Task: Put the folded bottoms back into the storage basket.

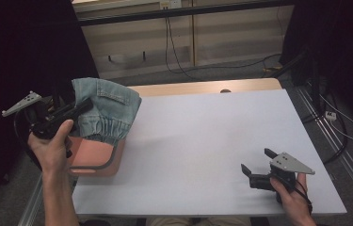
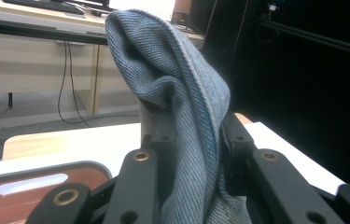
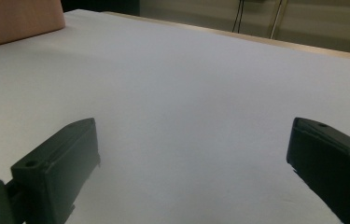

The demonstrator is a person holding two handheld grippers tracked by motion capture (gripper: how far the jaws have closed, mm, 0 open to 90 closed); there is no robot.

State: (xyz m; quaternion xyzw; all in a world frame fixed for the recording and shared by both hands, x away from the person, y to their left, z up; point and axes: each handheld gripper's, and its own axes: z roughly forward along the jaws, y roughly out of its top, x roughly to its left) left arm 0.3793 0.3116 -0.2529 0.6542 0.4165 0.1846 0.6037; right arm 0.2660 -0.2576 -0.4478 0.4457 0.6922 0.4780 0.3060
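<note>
I am holding the jeans (image 1: 104, 109) pinched in my left tongs (image 1: 81, 106), hanging over the pink bin (image 1: 94, 157) at the counter's (image 1: 202, 141) left edge. My right tongs (image 1: 257, 162) are resting wide open, gripping nothing. Next I am probably lowering the denim into the bin, then letting go.
</note>
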